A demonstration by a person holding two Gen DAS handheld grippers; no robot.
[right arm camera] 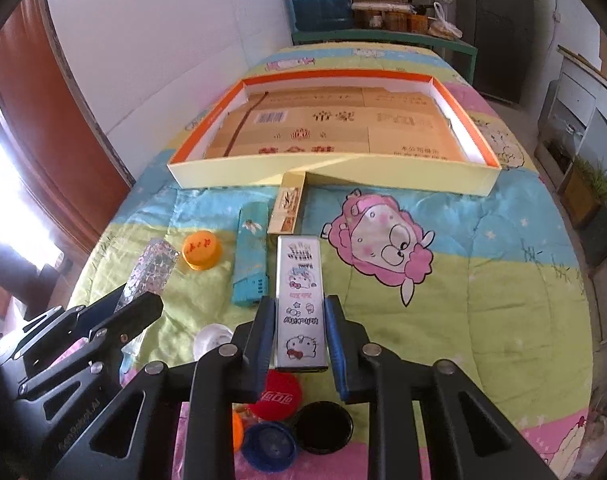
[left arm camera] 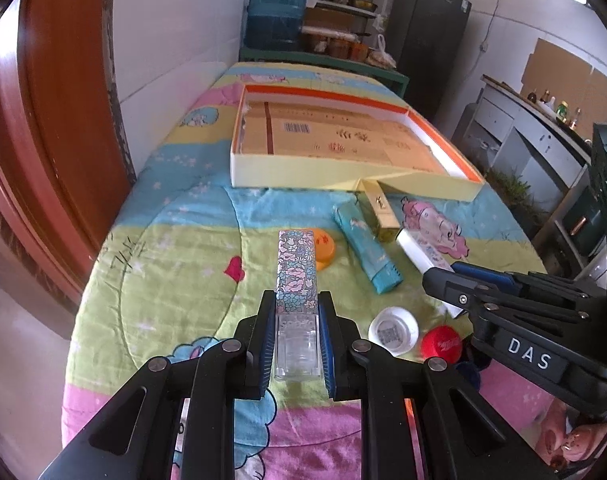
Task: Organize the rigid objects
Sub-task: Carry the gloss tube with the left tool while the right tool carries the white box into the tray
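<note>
Here the left gripper (left arm camera: pixel 296 336) squeezes a flowery box (left arm camera: pixel 296 276) above the blanket (left arm camera: pixel 175 240). The right gripper (right arm camera: pixel 300 332) pinches a white cartoon box (right arm camera: pixel 300 300) near the big tray (right arm camera: pixel 331 180).

left claw (left arm camera: pixel 296 338) clamped, right claw (right arm camera: pixel 299 336) gripping

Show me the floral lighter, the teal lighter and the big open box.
floral lighter (left arm camera: pixel 296 264), left wrist view, patterned top face.
teal lighter (right arm camera: pixel 250 256), right wrist view, middle of its top face.
open box (right arm camera: pixel 331 178), right wrist view, near yellow wall.
</note>
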